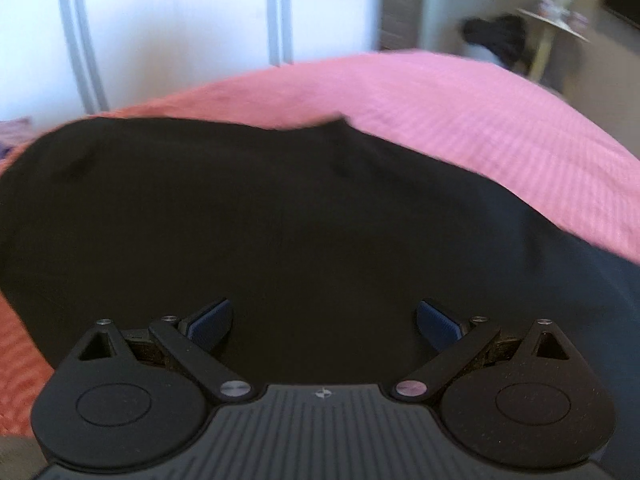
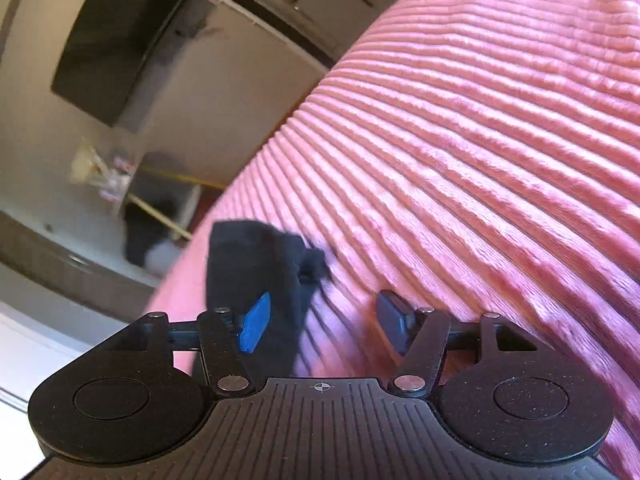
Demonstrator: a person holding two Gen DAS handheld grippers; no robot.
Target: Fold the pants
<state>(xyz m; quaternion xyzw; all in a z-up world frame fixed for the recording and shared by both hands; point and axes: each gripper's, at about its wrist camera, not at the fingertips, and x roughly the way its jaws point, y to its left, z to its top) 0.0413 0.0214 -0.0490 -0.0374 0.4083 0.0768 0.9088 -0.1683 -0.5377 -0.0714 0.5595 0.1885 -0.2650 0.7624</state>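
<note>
The black pants (image 1: 260,216) lie spread on a pink ribbed bedspread (image 1: 480,120). My left gripper (image 1: 324,320) is open just above the black cloth, its blue pads wide apart and holding nothing. In the right wrist view my right gripper (image 2: 324,320) is open over the bedspread (image 2: 480,140). A bunched corner of the pants (image 2: 264,264) rises between its fingers, close to the left blue pad (image 2: 256,326). The pads are apart and do not clamp the cloth.
A white wardrobe with grey strips (image 1: 180,20) stands beyond the bed. A small table with clutter (image 1: 560,12) and a dark bundle (image 1: 496,36) sit on the floor at the right. A dark wall screen (image 2: 116,40) hangs past the bed's edge.
</note>
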